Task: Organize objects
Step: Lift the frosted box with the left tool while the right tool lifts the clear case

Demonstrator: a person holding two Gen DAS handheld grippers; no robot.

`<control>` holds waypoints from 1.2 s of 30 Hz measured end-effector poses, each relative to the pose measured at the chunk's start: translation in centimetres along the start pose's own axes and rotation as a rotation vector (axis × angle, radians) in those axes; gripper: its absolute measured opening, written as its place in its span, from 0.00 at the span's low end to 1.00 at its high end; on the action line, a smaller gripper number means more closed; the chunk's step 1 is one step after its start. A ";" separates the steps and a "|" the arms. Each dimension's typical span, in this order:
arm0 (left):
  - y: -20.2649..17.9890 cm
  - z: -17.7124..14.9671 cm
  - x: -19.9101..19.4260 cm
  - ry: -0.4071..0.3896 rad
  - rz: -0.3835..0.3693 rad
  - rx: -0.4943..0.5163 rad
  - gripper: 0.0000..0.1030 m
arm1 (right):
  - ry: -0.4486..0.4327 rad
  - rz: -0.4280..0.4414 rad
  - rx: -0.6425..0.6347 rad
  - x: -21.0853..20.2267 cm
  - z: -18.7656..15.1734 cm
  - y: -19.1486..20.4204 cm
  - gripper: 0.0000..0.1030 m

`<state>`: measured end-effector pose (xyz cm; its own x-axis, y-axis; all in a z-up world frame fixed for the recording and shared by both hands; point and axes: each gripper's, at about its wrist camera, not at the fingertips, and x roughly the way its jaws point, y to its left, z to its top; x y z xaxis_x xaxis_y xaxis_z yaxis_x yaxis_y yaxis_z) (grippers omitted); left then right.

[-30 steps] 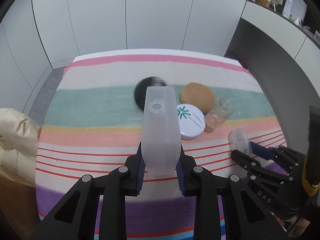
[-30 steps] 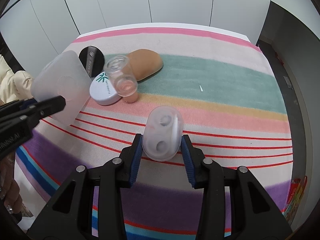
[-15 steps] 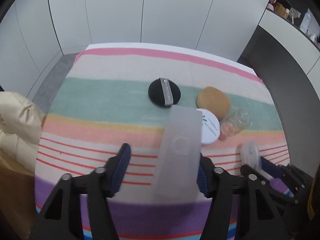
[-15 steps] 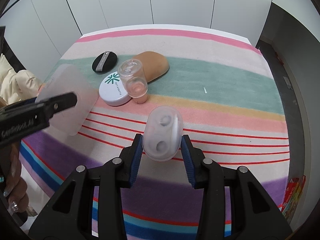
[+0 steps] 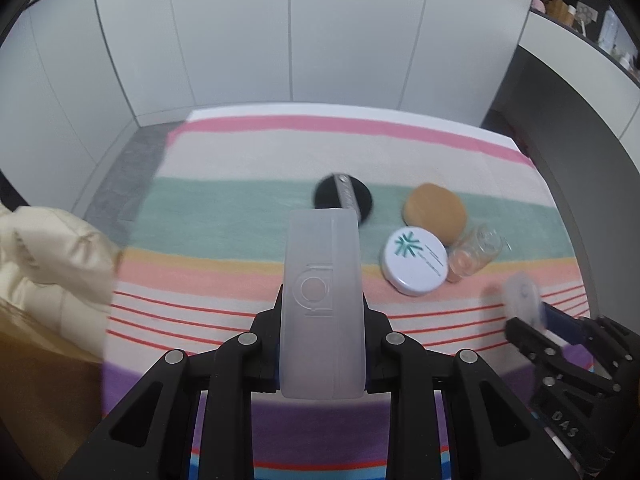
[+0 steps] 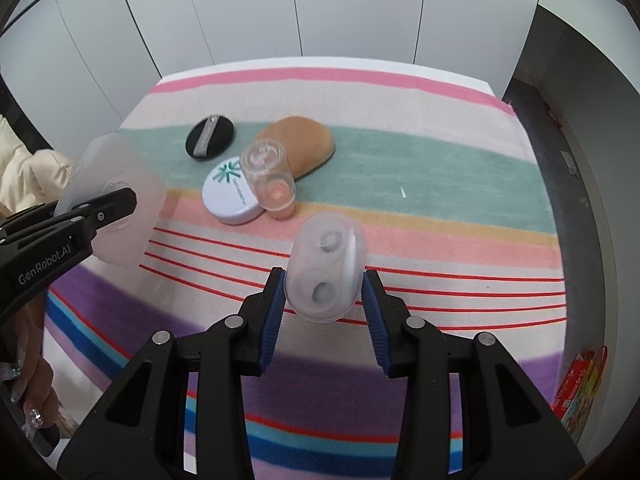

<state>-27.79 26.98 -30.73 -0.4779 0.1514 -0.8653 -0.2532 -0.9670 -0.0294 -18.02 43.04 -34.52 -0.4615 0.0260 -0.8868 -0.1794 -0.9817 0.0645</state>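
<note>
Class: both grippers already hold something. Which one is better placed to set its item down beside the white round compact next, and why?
Probably the right gripper: its clear lens case hangs just in front of the white compact. The left gripper, gripping the frosted box, sits farther left.

A striped blanket (image 6: 440,184) covers the table. On it lies a white compact (image 6: 231,194); a black powder puff (image 6: 210,137) sits behind it, a tan sponge (image 6: 308,144) behind-right, and a clear bottle (image 6: 272,182) touches its right edge.
</note>
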 end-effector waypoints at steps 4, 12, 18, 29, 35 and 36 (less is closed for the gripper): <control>0.6 1.1 -2.5 -0.026 0.011 0.001 0.26 | -0.017 -0.019 0.005 -2.3 1.1 0.3 0.39; 1.1 4.4 -10.0 -0.101 0.020 0.020 0.26 | -0.092 -0.051 0.012 -10.1 4.6 0.8 0.39; 1.4 6.6 -16.1 -0.161 0.049 0.024 0.26 | -0.148 -0.066 0.016 -16.6 7.3 1.4 0.39; 2.3 8.4 -24.9 -0.155 0.041 -0.022 0.26 | -0.239 -0.075 -0.015 -27.5 9.6 3.4 0.39; 3.1 8.0 -26.2 -0.129 -0.012 -0.053 0.26 | -0.260 -0.065 -0.034 -30.0 9.4 4.4 0.39; 3.0 7.8 -26.5 -0.136 -0.017 -0.048 0.26 | -0.261 -0.064 -0.038 -30.3 9.4 4.6 0.39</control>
<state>-22.48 21.65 -4.02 -0.5841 0.1910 -0.7889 -0.2234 -0.9722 -0.0700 -13.00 39.55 -3.08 -0.6596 0.1311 -0.7401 -0.1852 -0.9827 -0.0089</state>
